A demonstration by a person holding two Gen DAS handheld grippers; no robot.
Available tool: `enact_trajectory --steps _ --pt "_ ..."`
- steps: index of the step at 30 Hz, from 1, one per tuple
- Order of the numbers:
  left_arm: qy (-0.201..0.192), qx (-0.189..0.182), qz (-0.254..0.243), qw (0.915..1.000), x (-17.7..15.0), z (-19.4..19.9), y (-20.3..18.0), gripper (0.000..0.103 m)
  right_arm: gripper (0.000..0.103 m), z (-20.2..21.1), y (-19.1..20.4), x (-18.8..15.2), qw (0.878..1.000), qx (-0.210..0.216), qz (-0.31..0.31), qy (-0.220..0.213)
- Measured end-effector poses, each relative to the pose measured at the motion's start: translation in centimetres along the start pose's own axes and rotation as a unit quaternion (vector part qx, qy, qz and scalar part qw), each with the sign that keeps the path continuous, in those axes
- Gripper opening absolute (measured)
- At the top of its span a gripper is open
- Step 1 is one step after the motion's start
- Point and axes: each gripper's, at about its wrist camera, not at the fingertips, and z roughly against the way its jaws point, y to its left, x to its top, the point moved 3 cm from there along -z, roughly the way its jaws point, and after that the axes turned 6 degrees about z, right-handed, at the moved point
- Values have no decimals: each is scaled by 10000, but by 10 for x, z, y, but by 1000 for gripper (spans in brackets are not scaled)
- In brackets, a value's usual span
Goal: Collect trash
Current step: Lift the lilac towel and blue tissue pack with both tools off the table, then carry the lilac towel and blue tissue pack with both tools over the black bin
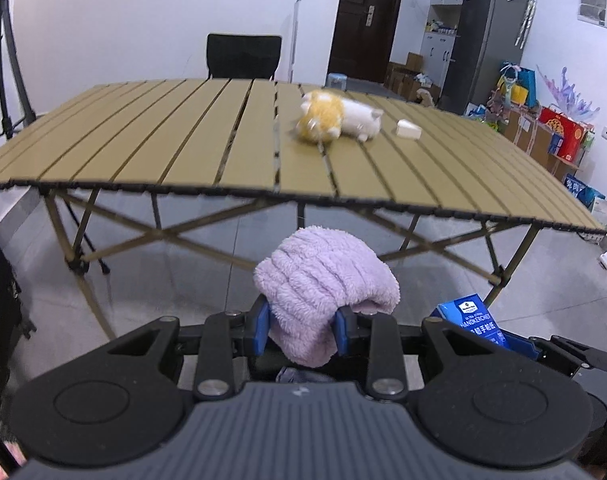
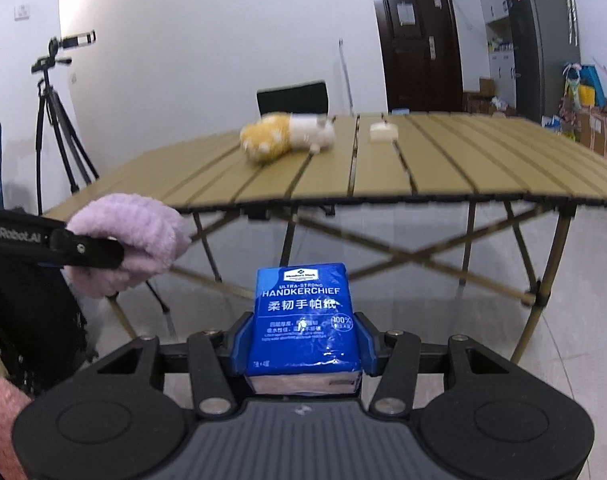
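My left gripper (image 1: 303,330) is shut on a folded fluffy lilac cloth (image 1: 327,280), held in the air in front of the table's near edge; the cloth also shows in the right wrist view (image 2: 135,236). My right gripper (image 2: 303,344) is shut on a blue handkerchief tissue pack (image 2: 303,316), also held below table height; the pack shows at the right of the left wrist view (image 1: 473,320). On the slatted tan folding table (image 1: 183,140) lie a yellow and white plush toy (image 1: 335,118) and a small white block (image 1: 408,129).
A black chair (image 1: 243,56) stands behind the table. A tripod (image 2: 59,128) stands at the left. A dark door, a fridge (image 1: 487,36) and boxes and bags fill the right side of the room. Grey tiled floor lies under the table.
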Motion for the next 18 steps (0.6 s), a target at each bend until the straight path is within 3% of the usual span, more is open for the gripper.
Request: enact_trajectory --steps 18 --pt "739 472 361 9955 -68 -35 59 31 50 -18 21 -68 9927 -105 187 1189"
